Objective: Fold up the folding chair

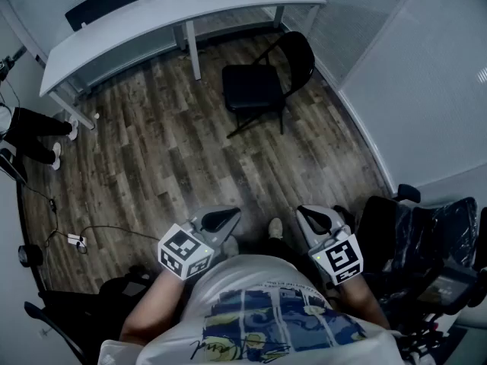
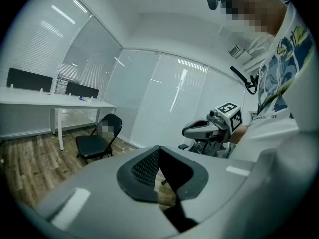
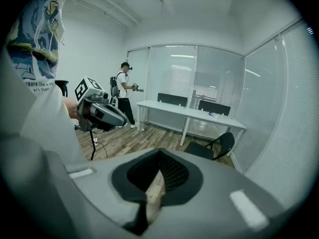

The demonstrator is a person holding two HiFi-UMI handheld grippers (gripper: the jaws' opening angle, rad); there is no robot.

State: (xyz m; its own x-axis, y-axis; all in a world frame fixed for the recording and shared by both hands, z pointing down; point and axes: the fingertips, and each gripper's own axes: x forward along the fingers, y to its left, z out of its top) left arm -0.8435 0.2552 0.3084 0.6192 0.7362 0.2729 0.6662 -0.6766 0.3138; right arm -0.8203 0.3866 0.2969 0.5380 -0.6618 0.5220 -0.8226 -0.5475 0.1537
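Over by the white table [image 1: 152, 17], the black folding chair [image 1: 259, 82] sits unfolded on the wood floor [image 1: 190, 150], way ahead of the left hand-held gripper [image 1: 221, 220] and right hand-held gripper [image 1: 313, 217], both with jaws pressed together, holding nothing.

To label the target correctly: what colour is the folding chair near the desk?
Black, seat and frame alike; the folding chair shows best in the head view.
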